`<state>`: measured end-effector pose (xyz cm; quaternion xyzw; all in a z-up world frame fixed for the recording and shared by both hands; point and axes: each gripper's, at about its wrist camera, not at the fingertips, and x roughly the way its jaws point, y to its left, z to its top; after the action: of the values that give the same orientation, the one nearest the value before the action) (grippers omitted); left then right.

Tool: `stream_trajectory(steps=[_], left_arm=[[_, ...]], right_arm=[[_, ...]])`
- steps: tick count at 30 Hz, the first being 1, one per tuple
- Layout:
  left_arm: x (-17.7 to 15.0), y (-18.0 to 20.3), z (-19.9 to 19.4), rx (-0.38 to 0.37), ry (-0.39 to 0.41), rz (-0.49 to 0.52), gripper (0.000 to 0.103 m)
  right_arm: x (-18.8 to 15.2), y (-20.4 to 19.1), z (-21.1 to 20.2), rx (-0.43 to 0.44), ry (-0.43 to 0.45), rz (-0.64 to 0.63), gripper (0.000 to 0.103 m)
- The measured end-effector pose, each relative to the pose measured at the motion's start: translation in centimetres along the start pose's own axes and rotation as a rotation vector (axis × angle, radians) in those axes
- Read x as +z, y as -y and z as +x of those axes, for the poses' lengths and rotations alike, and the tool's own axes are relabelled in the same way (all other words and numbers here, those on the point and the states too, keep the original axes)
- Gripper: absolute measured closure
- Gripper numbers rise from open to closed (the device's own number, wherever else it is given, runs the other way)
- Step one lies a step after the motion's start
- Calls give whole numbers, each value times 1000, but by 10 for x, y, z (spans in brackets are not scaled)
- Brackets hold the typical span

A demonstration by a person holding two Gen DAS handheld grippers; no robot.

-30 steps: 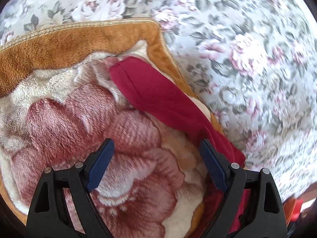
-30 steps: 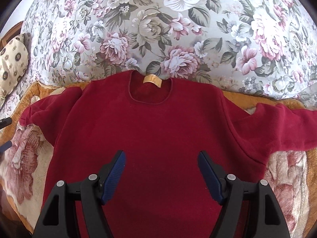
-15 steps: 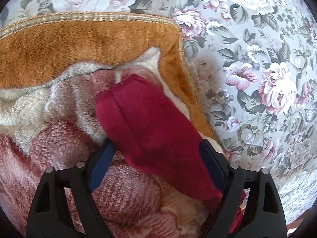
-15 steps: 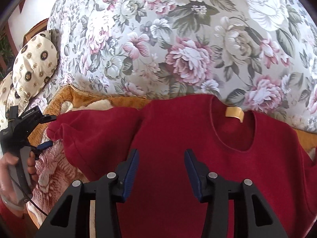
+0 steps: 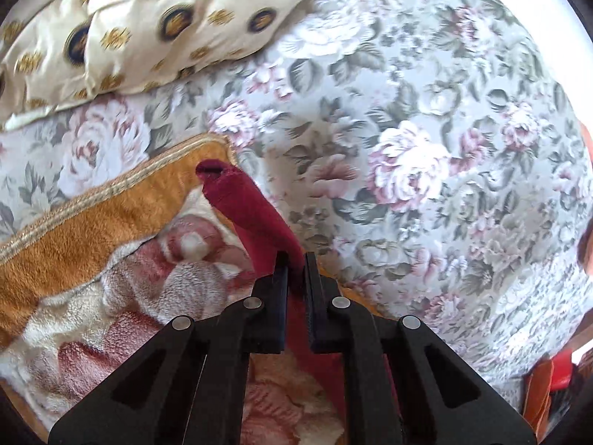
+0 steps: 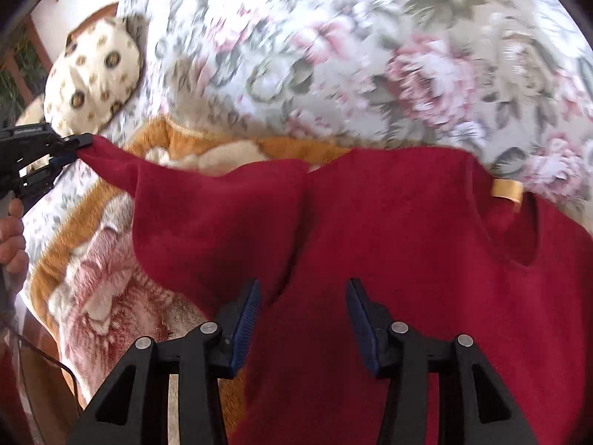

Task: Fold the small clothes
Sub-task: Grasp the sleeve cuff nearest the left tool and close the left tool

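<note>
A dark red sweater (image 6: 407, 259) lies front up on a plush blanket, its neck opening with a tan label (image 6: 506, 190) at the right. My left gripper (image 5: 295, 259) is shut on the sweater's left sleeve (image 5: 252, 215) and holds it lifted off the blanket, cuff pointing away. The same gripper shows in the right wrist view (image 6: 79, 144), pulling the sleeve (image 6: 185, 204) out to the left. My right gripper (image 6: 302, 293) is open and empty, hovering just above the sweater near the left armpit.
The plush blanket (image 5: 111, 296) with an orange border (image 6: 222, 144) lies on a floral bedspread (image 5: 407, 148). A cream pillow with dark gold spots (image 5: 129, 29) sits at the back left, also in the right wrist view (image 6: 92, 74).
My left gripper has shut on the left sleeve and lifted it, stretching it out to the left. My right gripper moved left over the sweater toward the armpit, still open.
</note>
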<state>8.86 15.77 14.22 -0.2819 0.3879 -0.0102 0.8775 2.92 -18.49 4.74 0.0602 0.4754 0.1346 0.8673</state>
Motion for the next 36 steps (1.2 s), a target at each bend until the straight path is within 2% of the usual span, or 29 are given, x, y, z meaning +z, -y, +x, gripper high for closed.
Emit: stream_trajectory(steps=[5,8,11,13,15,18,20,22,23,24,25,28,30,33,36], left_arm=[[-13,59,-24,-81,-5,108,97],[-32,106,-46,-146,15,210,97],[-57,159,-55,-225,-3,311,97],[-69,179,-55,-254,-16,326,97],[-76,184,-48,-242,-32,329,97],[-77,160,-29,-167,-58,295,97],[-72,130,-14,-88,-70,247,96],[-65,91,-1,-1,-75,190,81],[-62,71,4,32,-70,158,60],[-58,48,10,63,-57,118,43],[-54,28,15,90,-47,77,40],[-42,-25,34,162,-55,-38,39],[-36,-42,48,176,-77,-78,39],[-30,-47,64,162,-97,-124,39],[-27,-26,73,146,-87,-118,37]], right_arm=[[-9,31,-34,-20,12,26,56],[-18,56,-63,-78,39,25,56],[-21,89,-88,-129,57,67,56],[-23,109,-101,-157,72,112,56],[-22,116,-107,-143,77,147,56],[-19,103,-107,-88,87,121,54],[-17,89,-100,-62,78,89,53],[-15,75,-90,-44,68,66,53],[-13,68,-83,-32,62,57,52],[-12,62,-75,-22,57,54,52],[-10,57,-68,-11,51,54,52],[-4,37,-43,10,19,43,52],[2,20,-25,18,5,24,52],[9,-4,-2,-13,13,-6,52],[11,-22,21,22,-21,-12,52]])
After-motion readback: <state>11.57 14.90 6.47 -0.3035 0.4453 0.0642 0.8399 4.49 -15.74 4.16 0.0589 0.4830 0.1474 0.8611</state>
